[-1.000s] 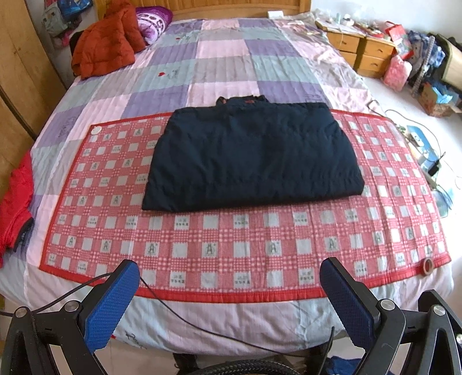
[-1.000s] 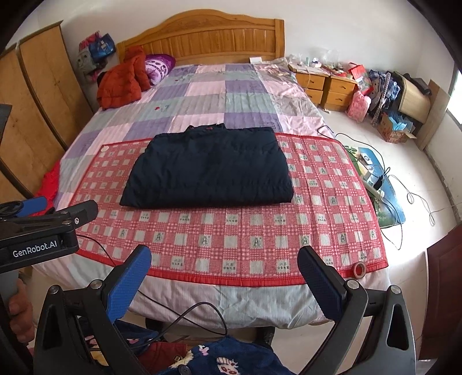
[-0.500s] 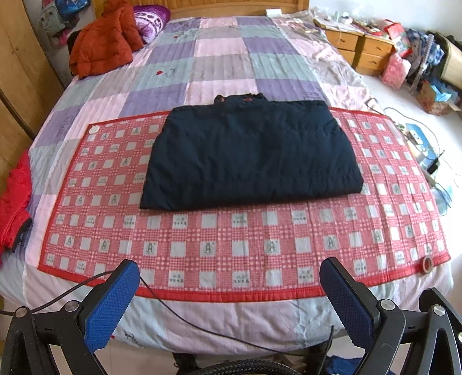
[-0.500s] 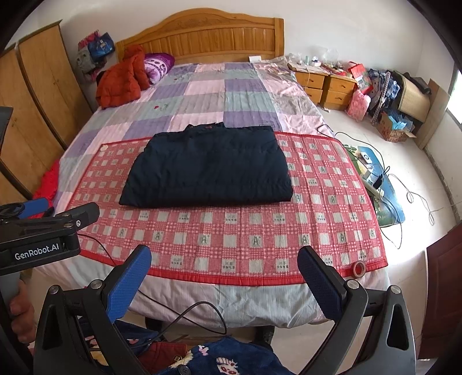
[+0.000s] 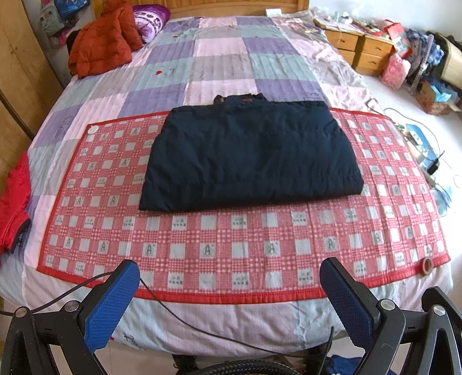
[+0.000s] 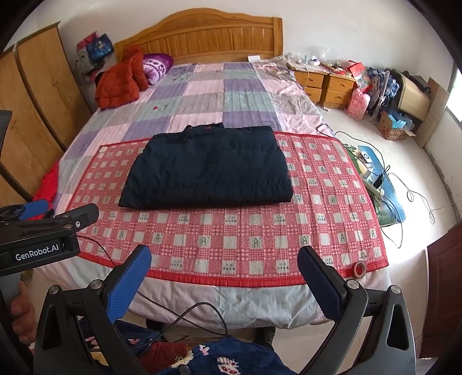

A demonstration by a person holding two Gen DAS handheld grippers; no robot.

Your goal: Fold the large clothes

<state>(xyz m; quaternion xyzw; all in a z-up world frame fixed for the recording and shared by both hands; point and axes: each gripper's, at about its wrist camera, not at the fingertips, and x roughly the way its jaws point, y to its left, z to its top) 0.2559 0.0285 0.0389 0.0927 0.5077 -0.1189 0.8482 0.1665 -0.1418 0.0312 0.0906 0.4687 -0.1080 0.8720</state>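
Observation:
A dark navy padded jacket [image 5: 251, 155] lies folded into a flat rectangle on a red checked mat [image 5: 231, 239] spread across the bed; it also shows in the right wrist view [image 6: 208, 170]. My left gripper [image 5: 229, 277] is open and empty, held off the foot of the bed. My right gripper [image 6: 225, 268] is open and empty too, further back and higher. The left gripper's body [image 6: 40, 239] shows at the left edge of the right wrist view.
An orange jacket [image 5: 101, 49] and a purple pillow [image 5: 150, 20] lie at the headboard. A red garment [image 5: 14, 207] hangs off the bed's left side. A tape roll [image 5: 427, 264] sits on the mat's near right corner. Cables, nightstands [image 6: 323, 83] and clutter fill the floor at right.
Both grippers have drifted slightly; the left view has shifted a little closer over the bed. The jacket has not moved and both grippers stay open.

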